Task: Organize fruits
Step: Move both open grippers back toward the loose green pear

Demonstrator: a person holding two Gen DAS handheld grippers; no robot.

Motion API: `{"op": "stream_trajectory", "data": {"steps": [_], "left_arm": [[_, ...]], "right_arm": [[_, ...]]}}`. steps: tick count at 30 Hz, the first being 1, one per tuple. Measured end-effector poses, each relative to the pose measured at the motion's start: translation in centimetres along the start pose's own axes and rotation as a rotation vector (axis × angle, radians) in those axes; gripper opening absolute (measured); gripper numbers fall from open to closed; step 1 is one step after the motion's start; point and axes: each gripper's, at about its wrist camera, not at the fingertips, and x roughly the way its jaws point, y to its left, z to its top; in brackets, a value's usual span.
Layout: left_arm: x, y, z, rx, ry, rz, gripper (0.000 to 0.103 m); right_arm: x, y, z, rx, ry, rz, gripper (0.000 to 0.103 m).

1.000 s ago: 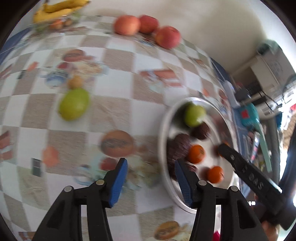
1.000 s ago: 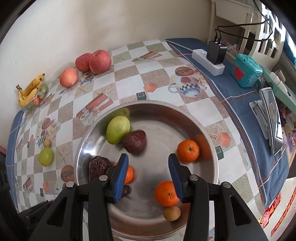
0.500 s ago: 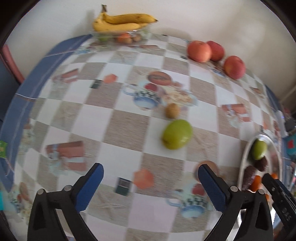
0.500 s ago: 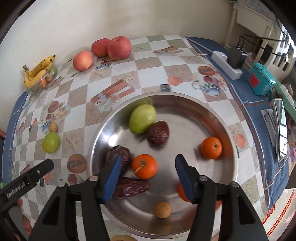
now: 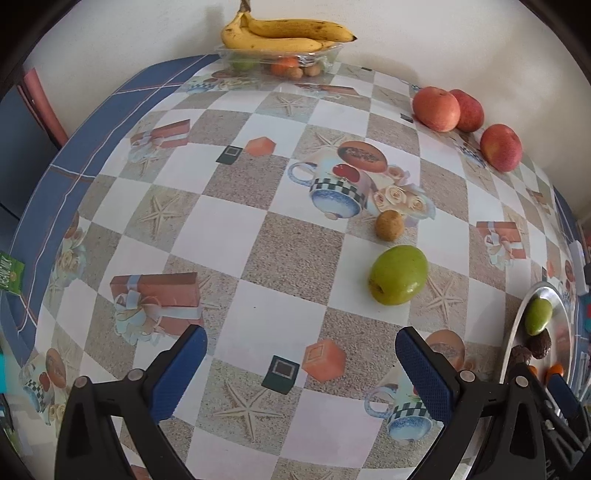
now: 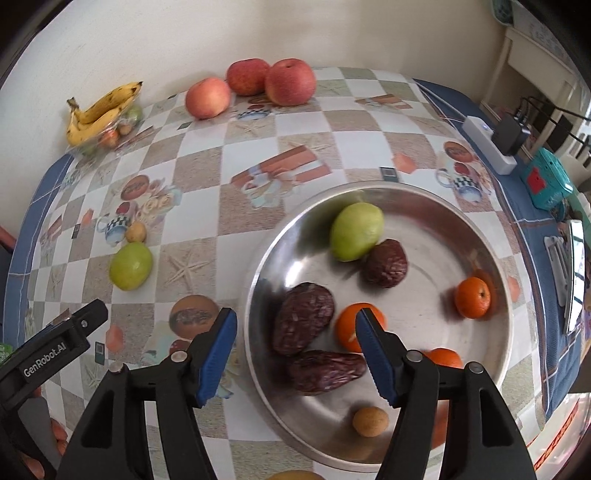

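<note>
— Green fruit on the table (image 5: 399, 275): ahead of the left gripper (image 5: 301, 363) and off to its right, nearer the right-hand blue pad than the left one. Well apart from the jaws yet. Long axis slanted, stem end low and left, blunt end up and right.

— Nearer hand?

— Left, by a clear margin. Right gripper (image 6: 295, 339) parked over the near-left rim of the steel dish (image 6: 491, 243), with the green fruit far off to its left. Judged: a forward reach with a swing right to centre the fruit between the pads.

— Jaws?

— Left: spread wide, nothing between them. Right: apart as well, empty, straddling the dish rim above a dark wrinkled fruit (image 6: 303, 317).

— Count on the bare table?

— One green fruit, one small brown fruit (image 5: 389, 224) just beyond it, near but apparently not touching. Three red apples (image 5: 436, 109) against the far wall. One bunch of bananas (image 5: 284, 35) atop a clear tray of smaller fruit, too jumbled to count.

— And in the dish?

— One green fruit (image 6: 356, 230), three dark wrinkled ones, three oranges (image 6: 472, 297), the nearest partly hidden behind the right finger, and one small brown fruit by the near rim.

— Left to gather, then?

— Likely the loose green one and its small brown neighbour.
</note>
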Motion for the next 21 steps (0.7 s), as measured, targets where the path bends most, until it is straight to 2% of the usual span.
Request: {"op": "stream_trajectory", "data": {"steps": [1,2,11,21], "left_arm": [[0.0,0.1,0.0,-0.005,-0.001,0.001,0.103],[0.0,0.2,0.1,-0.008,-0.001,0.001,0.103],[0.2,0.9,0.4,-0.03,0.007,-0.006,0.103],[-0.1,4.8,2.1,-0.142,-0.026,0.013,0.103]], "right_arm": [[0.0,0.2,0.0,-0.002,-0.004,0.001,0.091],[0.0,0.4,0.0,-0.005,-0.009,0.001,0.091],[0.5,2.3,-0.1,-0.035,-0.013,0.003,0.091],[0.5,4.8,0.3,-0.082,-0.04,0.056,0.091]]}}
